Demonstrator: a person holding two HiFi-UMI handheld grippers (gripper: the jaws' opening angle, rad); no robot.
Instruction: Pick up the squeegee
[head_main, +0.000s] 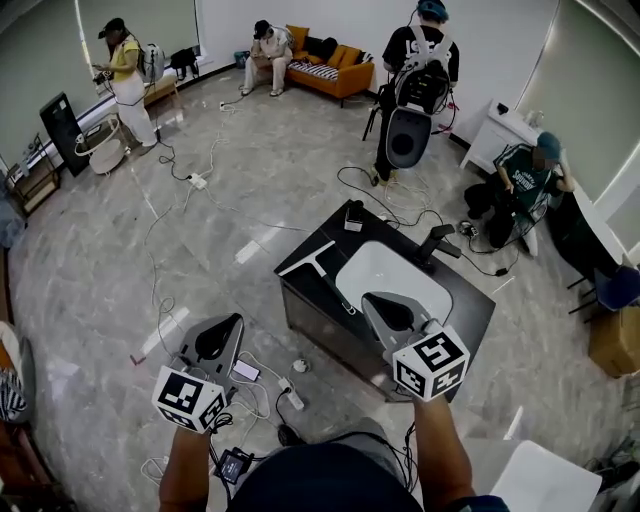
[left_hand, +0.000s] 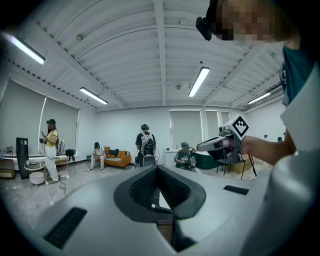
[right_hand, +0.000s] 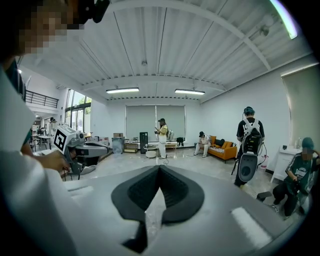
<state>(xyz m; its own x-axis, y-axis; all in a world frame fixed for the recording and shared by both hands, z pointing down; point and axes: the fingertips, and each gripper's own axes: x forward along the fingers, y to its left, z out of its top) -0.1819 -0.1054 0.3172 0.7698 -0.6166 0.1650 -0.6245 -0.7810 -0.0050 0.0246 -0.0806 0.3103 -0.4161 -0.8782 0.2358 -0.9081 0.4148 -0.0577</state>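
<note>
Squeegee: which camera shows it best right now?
The head view: the squeegee lies in plain sight on the dark counter, left of the white basin. Both gripper views look across the room and show nothing of it.

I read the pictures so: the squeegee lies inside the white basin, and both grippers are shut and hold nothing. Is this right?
Not quite. In the head view the squeegee lies not inside the white basin but on the dark countertop beside it, at its left. The rest holds: the left gripper and the right gripper are shut and hold nothing.
</note>
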